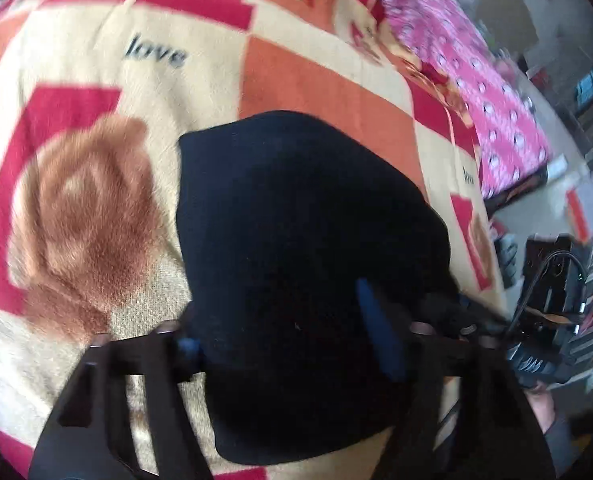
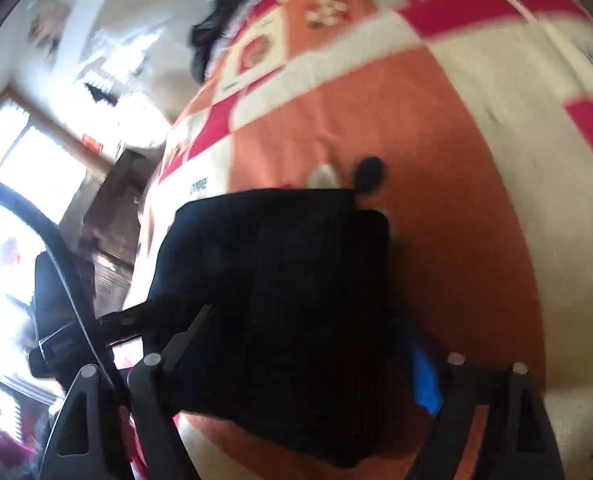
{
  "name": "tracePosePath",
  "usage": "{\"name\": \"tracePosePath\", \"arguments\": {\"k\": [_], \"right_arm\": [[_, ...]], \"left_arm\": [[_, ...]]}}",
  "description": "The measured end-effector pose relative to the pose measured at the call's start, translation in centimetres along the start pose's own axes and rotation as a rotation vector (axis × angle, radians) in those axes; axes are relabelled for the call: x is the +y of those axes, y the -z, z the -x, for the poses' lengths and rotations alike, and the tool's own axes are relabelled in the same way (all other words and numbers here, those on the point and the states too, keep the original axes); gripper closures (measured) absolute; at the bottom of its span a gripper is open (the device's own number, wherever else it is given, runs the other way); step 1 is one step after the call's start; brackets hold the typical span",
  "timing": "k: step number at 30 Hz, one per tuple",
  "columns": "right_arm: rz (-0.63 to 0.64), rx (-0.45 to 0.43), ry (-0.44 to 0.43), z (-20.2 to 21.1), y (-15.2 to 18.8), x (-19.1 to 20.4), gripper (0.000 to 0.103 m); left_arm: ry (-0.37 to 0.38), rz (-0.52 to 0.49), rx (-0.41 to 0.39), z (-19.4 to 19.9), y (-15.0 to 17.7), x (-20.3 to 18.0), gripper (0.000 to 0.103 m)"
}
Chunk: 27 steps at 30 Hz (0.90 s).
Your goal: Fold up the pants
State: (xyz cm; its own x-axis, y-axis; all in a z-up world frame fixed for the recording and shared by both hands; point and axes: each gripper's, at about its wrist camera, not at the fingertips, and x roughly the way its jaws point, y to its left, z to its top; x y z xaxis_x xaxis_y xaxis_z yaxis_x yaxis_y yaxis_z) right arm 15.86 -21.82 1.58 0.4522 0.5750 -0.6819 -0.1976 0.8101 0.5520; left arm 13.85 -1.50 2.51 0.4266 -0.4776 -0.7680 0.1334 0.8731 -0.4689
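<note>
Folded black pants (image 1: 296, 248) lie on the bed blanket (image 1: 96, 60), extending toward 12 o'clock between the spread fingers of both the left tool (image 1: 292, 344) and the right tool (image 2: 296, 360), neither clearly gripping.

Matt black cloth pants (image 1: 296, 240), soft and lint-flecked; fuzzy, napped fleece blanket (image 1: 96, 184) beneath; matt black plastic on left gripper (image 1: 292, 344).

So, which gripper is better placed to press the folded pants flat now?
Probably the right gripper: its fingers straddle the squared, folded edge of the black pants. The left gripper sits over a rounder, looser end. Blur leaves this uncertain.
</note>
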Motion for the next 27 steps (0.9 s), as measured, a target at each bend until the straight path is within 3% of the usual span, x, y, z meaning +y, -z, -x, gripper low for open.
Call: {"name": "tracePosePath", "arguments": {"k": [1,2,4,6,10,15,17,18,19,20,21,22,23,25,26,27], "right_arm": [[0.083,0.02,0.066,0.1,0.4,1.3,0.032],[0.12,0.022,0.089,0.2,0.6,1.9,0.037],[0.084,-0.004,0.053,1.3,0.4,1.4,0.064],[0.071,-0.039,0.023,3.4,0.2,1.1,0.071],[0.149,-0.037,0.097,5.3,0.8,3.0,0.072],[0.122,-0.003,0.07,7.6,3.1,3.2,0.07],[0.108,-0.01,0.058,7.4,3.5,2.8,0.062],[0.081,-0.001,0.053,7.0,3.3,2.3,0.053],[0.053,0.003,0.047,6.7,3.6,1.6,0.052],[0.018,-0.015,0.013,6.9,3.4,1.1,0.052],[0.021,-0.018,0.007,6.5,3.4,0.9,0.052],[0.036,-0.014,0.013,6.5,3.5,1.2,0.053],[0.031,-0.001,0.003,6.7,3.6,1.4,0.057],[0.033,0.01,0.012,6.8,3.6,1.6,0.058],[0.081,0.008,0.062,7.1,3.4,2.3,0.053],[0.093,-0.005,0.092,7.2,3.2,2.6,0.044]], "left_arm": [[-0.014,-0.02,-0.006,0.3,0.0,-0.4,0.063],[-0.034,-0.039,-0.014,0.8,0.1,-1.0,0.066],[-0.068,-0.076,-0.013,1.2,-0.1,-1.7,0.071],[-0.093,-0.117,-0.005,1.0,0.2,-2.5,0.071],[-0.069,-0.122,0.029,2.1,1.6,-2.6,0.072],[-0.039,-0.149,0.055,2.9,3.8,-2.3,0.069],[-0.045,-0.131,0.056,2.6,3.7,-1.8,0.054],[-0.069,-0.103,0.045,2.5,3.6,-1.2,0.037],[-0.092,-0.093,0.039,2.3,3.5,-0.9,0.026],[-0.086,-0.092,0.029,2.2,3.6,-0.7,0.026],[-0.077,-0.095,0.02,2.4,3.9,-0.6,0.032],[-0.061,-0.106,0.011,2.6,4.2,-0.7,0.048],[-0.045,-0.115,0.007,2.9,4.5,-1.1,0.054],[-0.081,-0.158,-0.008,3.4,4.9,-2.1,0.054],[-0.095,-0.176,-0.013,3.4,4.9,-2.4,0.052],[-0.106,-0.172,-0.009,3.4,4.9,-2.3,0.042]]}}
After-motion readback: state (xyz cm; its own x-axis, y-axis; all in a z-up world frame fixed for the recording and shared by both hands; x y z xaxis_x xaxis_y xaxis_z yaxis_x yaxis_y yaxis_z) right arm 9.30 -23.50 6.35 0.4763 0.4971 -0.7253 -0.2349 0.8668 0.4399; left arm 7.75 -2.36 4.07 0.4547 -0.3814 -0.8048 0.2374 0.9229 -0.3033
